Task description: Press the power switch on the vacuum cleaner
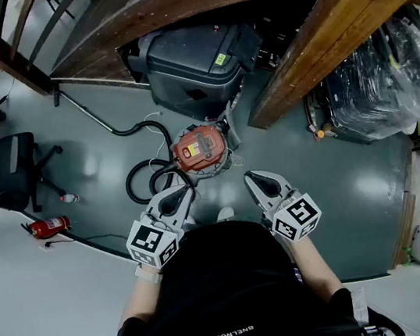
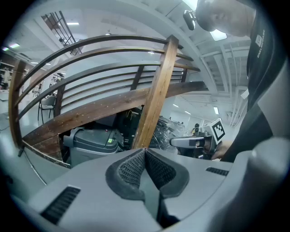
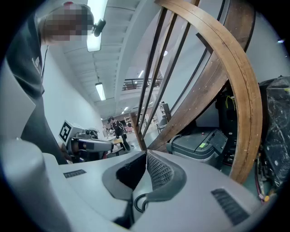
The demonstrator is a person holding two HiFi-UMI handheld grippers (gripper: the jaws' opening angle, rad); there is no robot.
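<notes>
The vacuum cleaner (image 1: 203,151) stands on the grey floor, a round canister with a red top, its black hose (image 1: 144,183) looped to its left. Both grippers hover side by side just short of it, above the floor. My left gripper (image 1: 184,193) is shut, its ribbed pads (image 2: 136,166) meeting at the tip with nothing between them. My right gripper (image 1: 253,178) is shut and empty too, pads (image 3: 158,171) touching. Neither touches the vacuum, which is out of sight in both gripper views. Each gripper view shows the other gripper, right gripper (image 2: 195,142) and left gripper (image 3: 88,145).
A large grey machine (image 1: 194,64) sits behind the vacuum under a curved wooden stair structure (image 1: 168,0). A slanted wooden beam (image 1: 322,27) crosses at right, beside plastic-wrapped goods (image 1: 386,84). An office chair (image 1: 14,166) and a fire extinguisher (image 1: 48,226) lie at left.
</notes>
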